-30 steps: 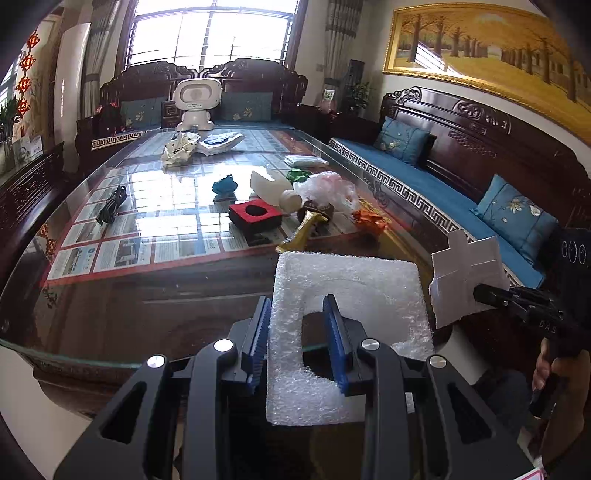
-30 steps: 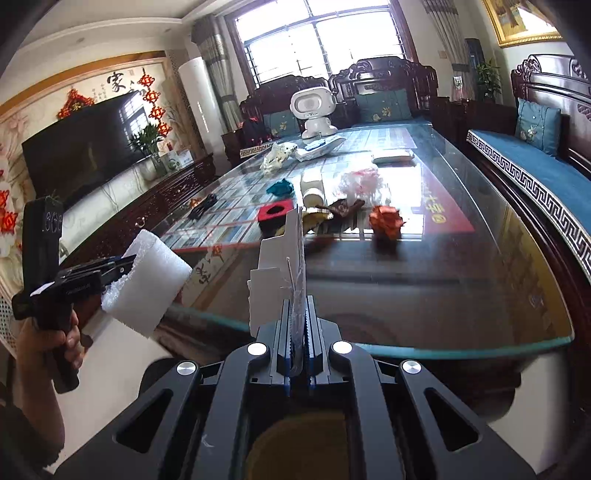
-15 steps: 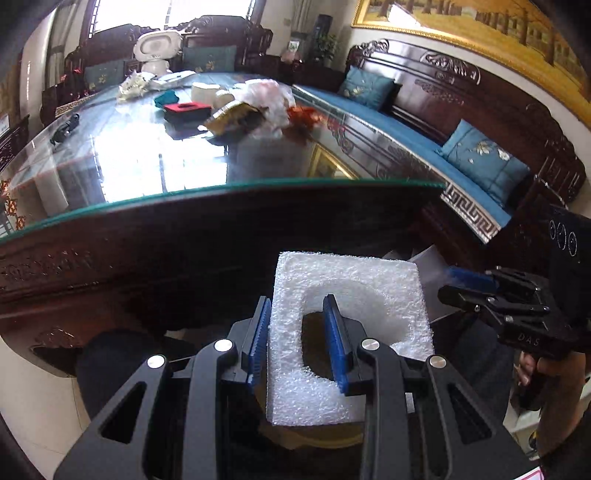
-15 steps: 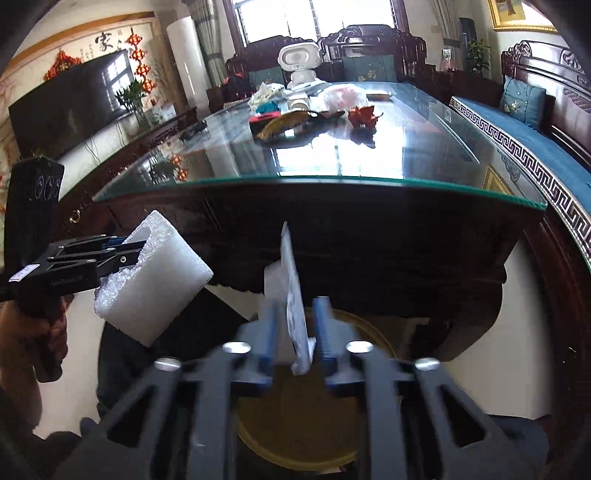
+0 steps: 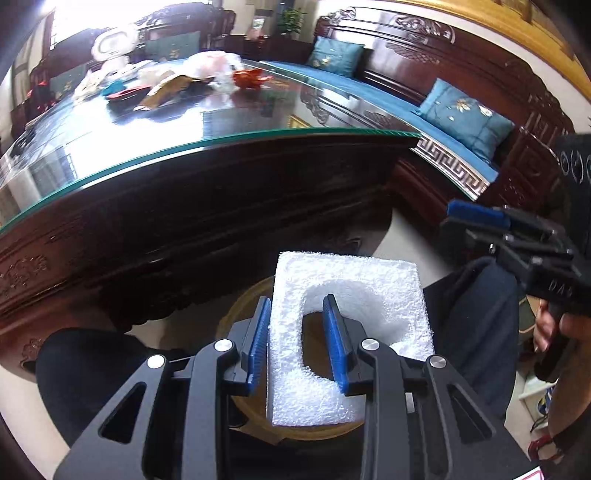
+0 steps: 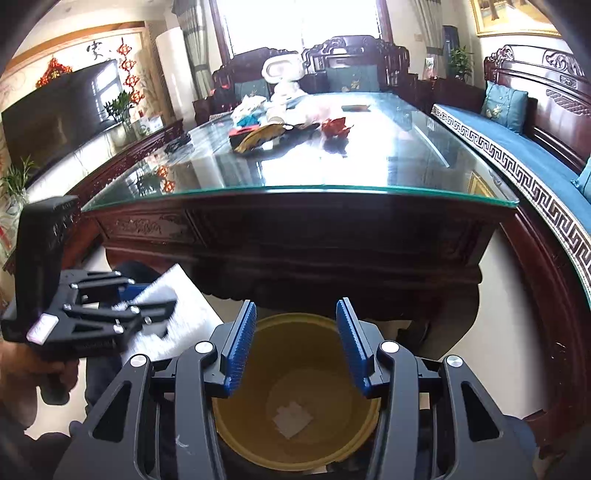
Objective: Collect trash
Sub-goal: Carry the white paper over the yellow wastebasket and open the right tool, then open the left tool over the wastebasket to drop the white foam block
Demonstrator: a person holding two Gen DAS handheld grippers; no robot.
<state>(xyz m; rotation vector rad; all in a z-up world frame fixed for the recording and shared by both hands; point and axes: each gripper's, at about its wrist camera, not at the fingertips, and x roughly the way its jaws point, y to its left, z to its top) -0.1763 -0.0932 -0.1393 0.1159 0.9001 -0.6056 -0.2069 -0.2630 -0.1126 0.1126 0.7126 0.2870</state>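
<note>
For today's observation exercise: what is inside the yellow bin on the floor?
A piece of white card lies flat on the bottom of the yellow bin. The right gripper's frame covers the bin's near edge, so anything there stays hidden.

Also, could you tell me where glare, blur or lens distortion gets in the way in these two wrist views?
Left wrist view: the window's glare washes out the glass tabletop at upper left, the trash there is soft, and the fisheye bows the table edge; the foam block is sharp. Right wrist view: the window is blown out, the tabletop reflects it, and the yellow bin below is dim but readable.
</note>
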